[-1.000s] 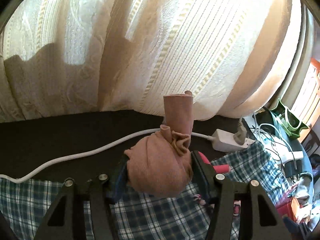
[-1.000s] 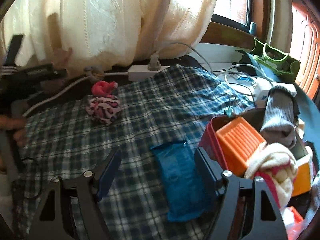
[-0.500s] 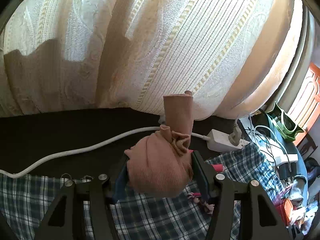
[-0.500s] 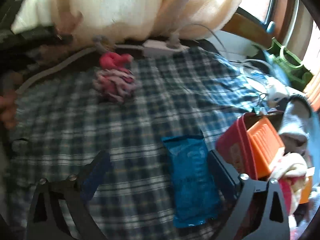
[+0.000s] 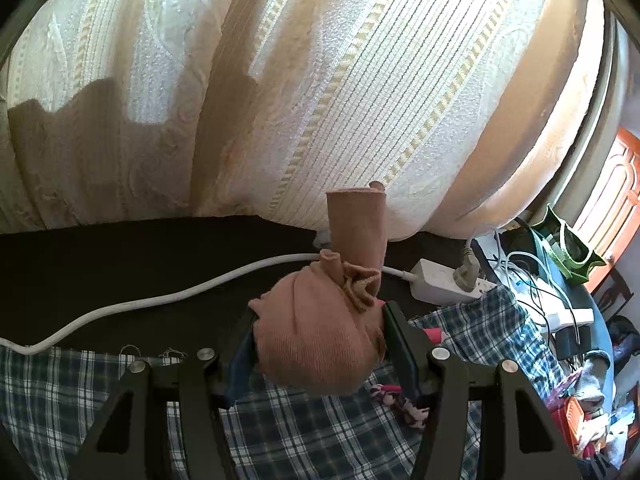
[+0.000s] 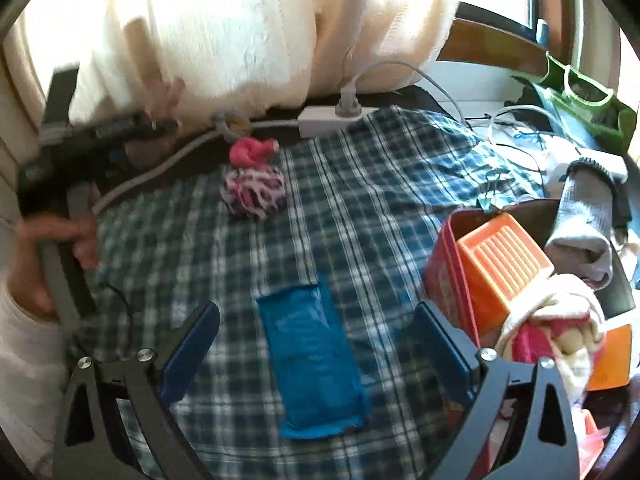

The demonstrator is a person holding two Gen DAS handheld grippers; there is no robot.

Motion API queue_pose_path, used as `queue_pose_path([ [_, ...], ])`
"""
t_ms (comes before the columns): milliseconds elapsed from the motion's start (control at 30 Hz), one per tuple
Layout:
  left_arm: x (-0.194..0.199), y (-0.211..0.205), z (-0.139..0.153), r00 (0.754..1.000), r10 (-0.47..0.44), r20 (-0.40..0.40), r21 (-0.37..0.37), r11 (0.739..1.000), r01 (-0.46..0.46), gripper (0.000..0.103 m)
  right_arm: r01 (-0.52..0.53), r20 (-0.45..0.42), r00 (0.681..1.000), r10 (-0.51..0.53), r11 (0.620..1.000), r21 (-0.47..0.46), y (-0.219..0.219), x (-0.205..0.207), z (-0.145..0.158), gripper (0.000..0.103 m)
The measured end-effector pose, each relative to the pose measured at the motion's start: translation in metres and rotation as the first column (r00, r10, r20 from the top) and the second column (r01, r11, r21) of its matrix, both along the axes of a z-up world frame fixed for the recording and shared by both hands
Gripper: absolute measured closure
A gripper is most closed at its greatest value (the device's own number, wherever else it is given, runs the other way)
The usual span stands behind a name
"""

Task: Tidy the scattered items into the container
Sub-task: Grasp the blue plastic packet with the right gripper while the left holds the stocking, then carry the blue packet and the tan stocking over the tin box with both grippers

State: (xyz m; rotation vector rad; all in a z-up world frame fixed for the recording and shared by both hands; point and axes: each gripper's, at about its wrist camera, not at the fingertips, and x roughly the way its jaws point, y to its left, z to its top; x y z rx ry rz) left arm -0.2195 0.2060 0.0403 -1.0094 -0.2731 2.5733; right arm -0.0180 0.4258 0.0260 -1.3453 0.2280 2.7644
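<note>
Left gripper [image 5: 318, 344]: my jaws are clamped on a balled tan sock [image 5: 320, 336], held up clear of the cloth; its cuff stands upright above the knot.
Right gripper [image 6: 316, 348]: my jaws are spread wide and hold nothing, hovering over the blue pouch [image 6: 312, 364].
Blue pouch: lies flat on the plaid cloth [image 6: 360, 208], between my two blue pads [image 6: 188, 348] but touching neither.
Pink patterned sock ball [image 6: 254, 188]: rests on the plaid cloth well beyond the pouch, near the cloth's far edge.
Container [image 6: 448, 264]: a red bin just right of my right gripper, already holding an orange ribbed box [image 6: 504, 260], a grey sock [image 6: 584, 224] and a cream-and-pink sock bundle [image 6: 552, 320].
Desk [image 5: 120, 256]: dark surface showing beyond the cloth, crossed by a white cable [image 5: 160, 300] running to a power strip [image 5: 444, 284].
Curtain [image 5: 300, 80]: cream, ribbed, hanging behind the desk.
Hand [image 6: 44, 256]: at the left edge of the right-wrist view, gripping the other tool's handle; blurred.
</note>
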Motion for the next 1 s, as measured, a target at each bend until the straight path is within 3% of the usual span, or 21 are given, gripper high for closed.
queue_pose_path([
  [133,0.002,0.001,0.001,1.000,-0.003,-0.004,0.002,1.000,0.003,0.043,-0.057,0.030,0.998,0.054,0.995,0.083,-0.020,-0.001,-0.012,0.007],
  [200,0.004,0.001,0.003,1.000,-0.007,-0.008,0.004,1.000,0.007,0.043,-0.070,0.055,0.996,0.064,0.992,0.105,-0.027,-0.003,-0.019,0.017],
  [267,0.005,0.001,0.005,1.000,-0.011,-0.012,0.006,1.000,0.011,0.043,-0.073,0.085,0.994,0.064,0.992,0.105,-0.029,-0.005,-0.027,0.041],
  [367,0.007,0.002,0.007,1.000,-0.017,-0.018,0.009,1.000,0.017,0.043,-0.052,0.091,0.995,0.042,0.992,0.112,-0.028,-0.004,-0.032,0.054],
  [567,0.011,0.004,0.012,0.999,-0.027,-0.029,0.014,1.000,0.028,0.043,-0.016,0.035,0.999,0.014,0.998,0.061,-0.019,0.005,-0.022,0.055],
  [767,0.026,0.015,0.022,0.996,-0.073,-0.058,0.017,0.997,0.074,0.043,0.014,-0.086,0.996,-0.011,0.999,0.038,-0.020,0.027,0.014,0.055],
  [1000,0.046,0.029,0.035,0.986,-0.136,-0.097,0.018,0.990,0.139,0.043,0.153,-0.195,0.970,-0.146,0.988,0.020,0.012,0.072,0.053,0.055],
])
